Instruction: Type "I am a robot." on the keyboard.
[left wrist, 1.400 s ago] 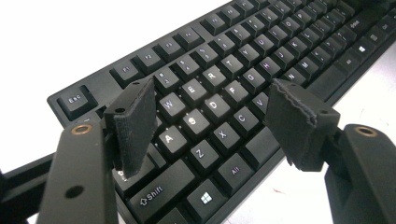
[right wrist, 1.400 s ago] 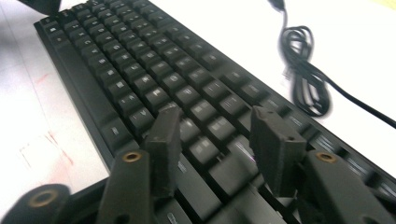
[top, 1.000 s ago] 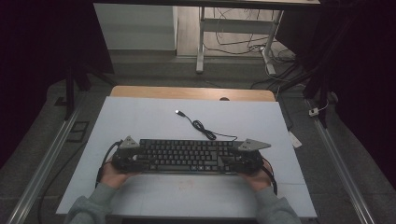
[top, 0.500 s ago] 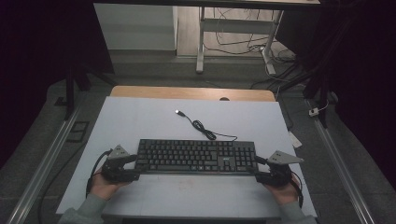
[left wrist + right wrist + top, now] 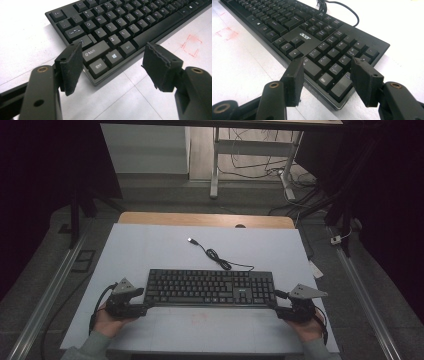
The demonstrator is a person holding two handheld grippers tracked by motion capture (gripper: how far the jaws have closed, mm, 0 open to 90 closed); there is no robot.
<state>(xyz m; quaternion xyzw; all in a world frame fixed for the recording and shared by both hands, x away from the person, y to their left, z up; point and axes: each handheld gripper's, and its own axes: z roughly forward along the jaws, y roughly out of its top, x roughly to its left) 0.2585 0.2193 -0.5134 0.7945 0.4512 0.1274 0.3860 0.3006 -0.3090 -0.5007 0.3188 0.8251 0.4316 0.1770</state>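
left gripper (image 5: 145, 306): black body, grey three-cornered plate on top, black cable looped at 9 o'clock | right gripper (image 5: 275, 302): black, same grey plate, black cable at 3 o'clock | jaws: black blocks, worn pads, brass-ringed screw holes | sleeves (image 5: 92, 346): grey-green cuffs

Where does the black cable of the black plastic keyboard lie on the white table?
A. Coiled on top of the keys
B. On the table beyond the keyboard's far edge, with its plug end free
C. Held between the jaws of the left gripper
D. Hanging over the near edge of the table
B: in the high view the black cable runs from the far edge of the black plastic keyboard across the white table, and its plug lies free there.
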